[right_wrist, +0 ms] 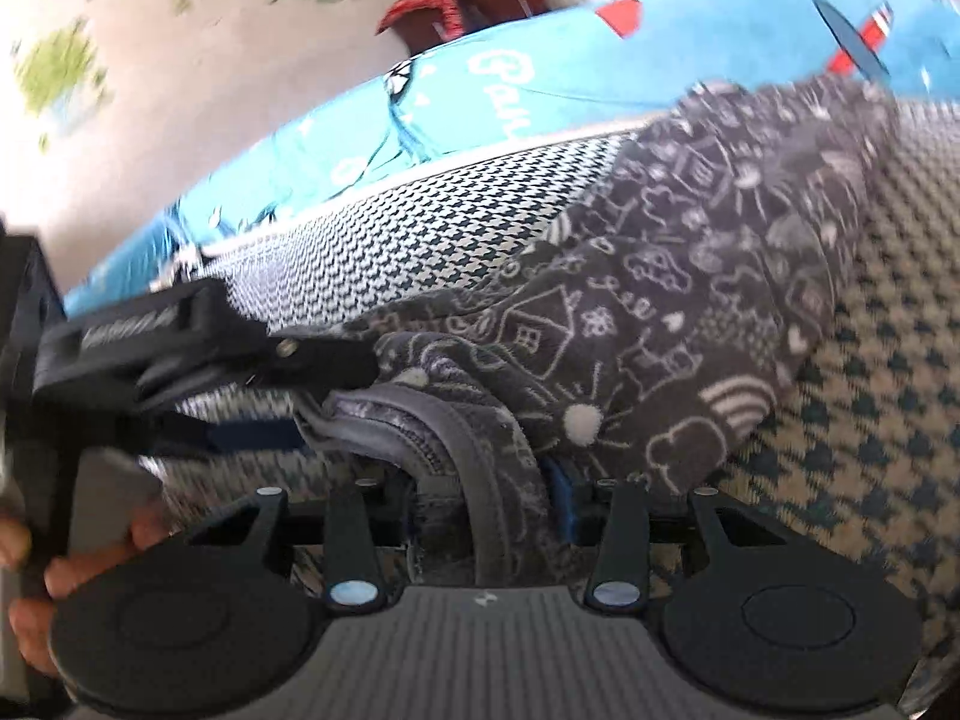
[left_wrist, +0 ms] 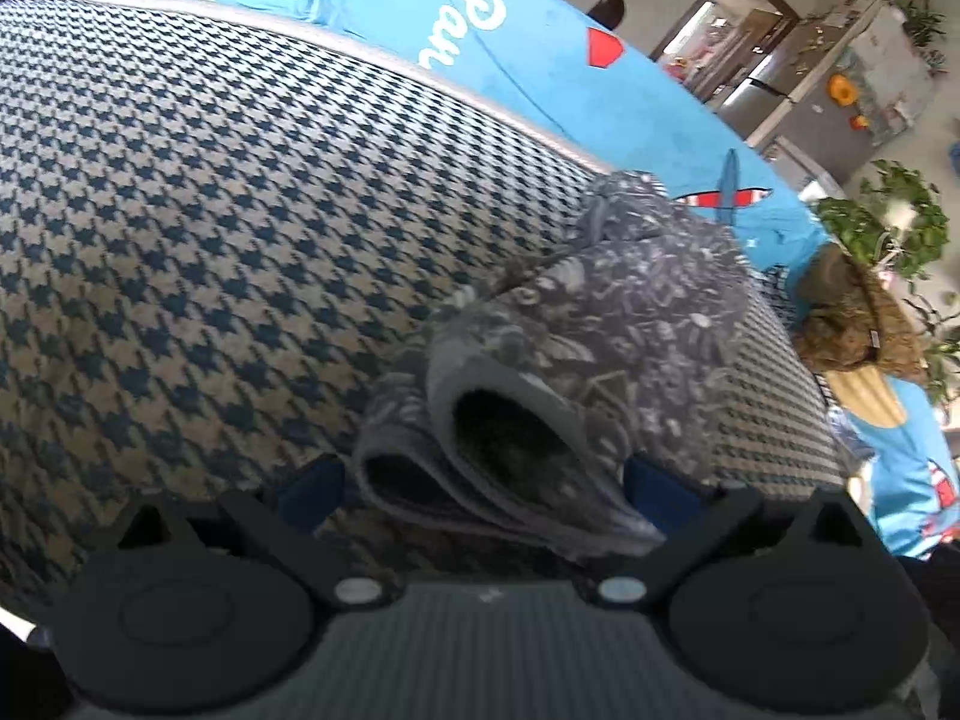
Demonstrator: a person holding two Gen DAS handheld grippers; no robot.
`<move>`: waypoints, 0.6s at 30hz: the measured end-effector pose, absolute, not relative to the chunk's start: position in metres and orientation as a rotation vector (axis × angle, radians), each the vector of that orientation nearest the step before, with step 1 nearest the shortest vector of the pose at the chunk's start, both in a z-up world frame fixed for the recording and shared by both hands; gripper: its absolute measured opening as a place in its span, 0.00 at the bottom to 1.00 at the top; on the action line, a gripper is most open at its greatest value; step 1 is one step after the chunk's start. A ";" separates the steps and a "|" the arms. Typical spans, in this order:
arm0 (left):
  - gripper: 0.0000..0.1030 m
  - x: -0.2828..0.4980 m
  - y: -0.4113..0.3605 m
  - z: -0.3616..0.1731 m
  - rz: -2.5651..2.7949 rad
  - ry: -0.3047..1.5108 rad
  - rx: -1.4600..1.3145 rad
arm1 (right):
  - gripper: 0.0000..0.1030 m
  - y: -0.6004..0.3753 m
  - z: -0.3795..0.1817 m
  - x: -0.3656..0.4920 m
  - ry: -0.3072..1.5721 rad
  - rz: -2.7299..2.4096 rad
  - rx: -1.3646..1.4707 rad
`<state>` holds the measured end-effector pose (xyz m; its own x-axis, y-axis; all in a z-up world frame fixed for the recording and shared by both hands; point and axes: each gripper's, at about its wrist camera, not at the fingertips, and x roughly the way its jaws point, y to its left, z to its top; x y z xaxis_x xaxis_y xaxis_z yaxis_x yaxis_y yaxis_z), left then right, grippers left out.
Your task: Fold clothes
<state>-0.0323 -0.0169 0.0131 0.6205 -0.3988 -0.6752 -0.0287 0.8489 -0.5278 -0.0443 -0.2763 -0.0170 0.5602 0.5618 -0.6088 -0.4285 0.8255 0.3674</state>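
So there's a houndstooth cushion (left_wrist: pixel 210 210) in navy and tan, with a bright blue blanket (left_wrist: pixel 528 60) behind it printed with white lettering and a little plane. Off to the right, a dark wooden doorway (left_wrist: pixel 726 18), a grey cabinet (left_wrist: pixel 840 66) and leafy plants (left_wrist: pixel 888 222). The off-white wall (right_wrist: pixel 198 90) looks daylit.

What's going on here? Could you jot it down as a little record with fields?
activity: folding clothes, with a handheld gripper in each hand
garment: grey, white doodle print, bunched in folds
surface: houndstooth cushion
background: blue blanket; plants
left gripper: fingers on either side of the garment's folded edge; grip unclear
right gripper: garment between its fingers; grip unclear
hand: holds the left gripper
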 end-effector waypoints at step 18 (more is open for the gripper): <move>1.00 -0.003 -0.030 -0.001 -0.314 0.933 -0.697 | 0.41 -0.286 -0.013 -0.037 0.813 0.596 0.295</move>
